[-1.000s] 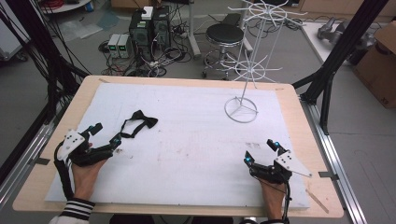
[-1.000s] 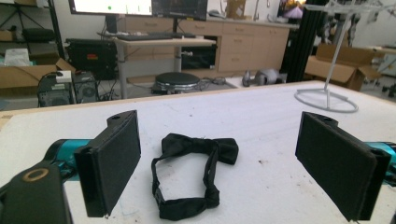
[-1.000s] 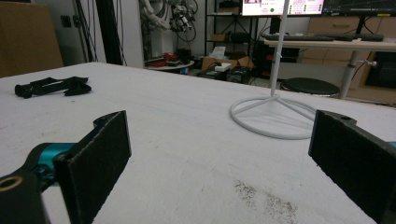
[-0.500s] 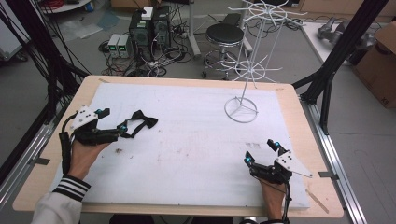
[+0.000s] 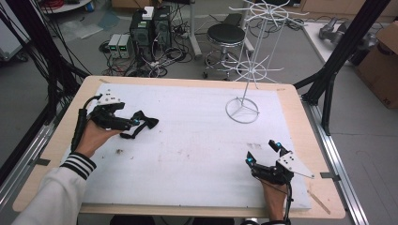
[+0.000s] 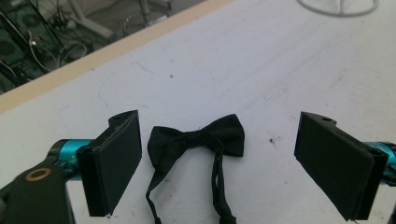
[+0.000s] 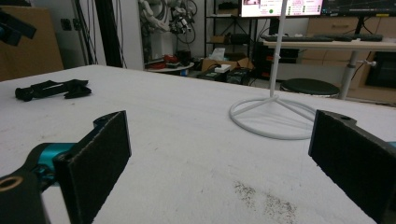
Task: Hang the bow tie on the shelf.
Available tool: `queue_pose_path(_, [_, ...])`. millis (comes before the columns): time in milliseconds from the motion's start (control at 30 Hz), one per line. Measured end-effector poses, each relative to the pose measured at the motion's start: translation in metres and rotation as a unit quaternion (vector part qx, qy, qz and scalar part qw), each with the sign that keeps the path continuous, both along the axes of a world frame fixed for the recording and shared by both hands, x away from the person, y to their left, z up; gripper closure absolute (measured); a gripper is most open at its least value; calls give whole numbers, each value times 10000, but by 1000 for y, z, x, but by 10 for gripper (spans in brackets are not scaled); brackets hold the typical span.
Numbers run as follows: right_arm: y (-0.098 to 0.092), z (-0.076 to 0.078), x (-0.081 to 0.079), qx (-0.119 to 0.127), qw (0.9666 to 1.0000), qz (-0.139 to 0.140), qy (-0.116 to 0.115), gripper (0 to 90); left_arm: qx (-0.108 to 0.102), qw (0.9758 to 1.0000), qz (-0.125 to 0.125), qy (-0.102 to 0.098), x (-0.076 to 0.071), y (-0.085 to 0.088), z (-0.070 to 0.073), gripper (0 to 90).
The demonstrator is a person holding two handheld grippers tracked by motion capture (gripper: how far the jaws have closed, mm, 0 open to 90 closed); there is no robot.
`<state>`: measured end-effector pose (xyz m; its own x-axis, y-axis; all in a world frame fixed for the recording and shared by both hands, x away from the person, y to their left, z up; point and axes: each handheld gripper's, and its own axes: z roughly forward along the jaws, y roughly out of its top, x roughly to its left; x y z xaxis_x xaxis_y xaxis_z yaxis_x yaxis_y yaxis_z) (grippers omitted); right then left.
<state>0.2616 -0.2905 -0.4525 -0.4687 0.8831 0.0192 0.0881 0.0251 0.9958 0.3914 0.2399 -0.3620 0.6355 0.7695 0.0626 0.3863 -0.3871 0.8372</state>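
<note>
We find no container on the table [image 5: 197,154]; the bow tie [image 5: 139,125] lies flat on the white mat at the table's left, well apart from the white wire stand [image 5: 242,110] at the far right.

Hidden or cut off: in the left gripper view the bow tie's [image 6: 198,140] two straps run out of the bottom edge, so their ends cannot be seen. In the high view the tie's near end sits under the left gripper [image 5: 123,123], and we cannot tell from there whether they touch. The stand's top is cut off in the right gripper view, where its base ring [image 7: 275,119] rests on the mat. A dark smudge marks the mat ahead of the right gripper.

The left gripper [image 6: 219,158] stands wide open, jaws either side of the tie, gripping nothing; a gap shows on both sides. The right gripper [image 5: 264,153] sits low at the near right edge, jaws wide apart and empty, pointing toward the stand
</note>
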Motion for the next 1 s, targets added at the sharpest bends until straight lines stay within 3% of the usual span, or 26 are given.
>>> queue_pose_path(33, [0, 0, 0, 3, 10000, -1, 2, 46, 165, 9997, -63, 166, 8, -3, 2, 153])
queue_pose_path(133, [0, 0, 0, 2, 10000, 0, 1, 46, 358, 9985, -124, 384, 18, -9, 0, 153])
queue_pose_path(267, [0, 0, 0, 7, 10000, 1, 4, 46, 427, 9976, -146, 516, 25, -16, -6, 184])
queue_pose_path(333, [0, 0, 0, 12, 10000, 2, 9, 46, 624, 9955, -135, 695, 30, -21, -14, 183])
queue_pose_path(400, [0, 0, 0, 15, 10000, 9, 14, 46, 664, 9941, -131, 850, 33, -24, -20, 183])
queue_pose_path(633, [0, 0, 0, 10, 10000, 1, 7, 46, 951, 9907, -123, 965, 38, -35, -32, 213])
queue_pose_path(767, [0, 0, 0, 15, 10000, -1, 7, 46, 1169, 9868, -93, 1117, 40, -38, -38, 256])
queue_pose_path(900, [0, 0, 0, 30, 10000, 0, 25, 46, 1273, 9836, -66, 1273, 41, -39, -43, 305])
queue_pose_path(1000, [0, 0, 0, 32, 10000, -4, 25, 46, 1261, 9827, -24, 1359, 43, -38, -44, 372])
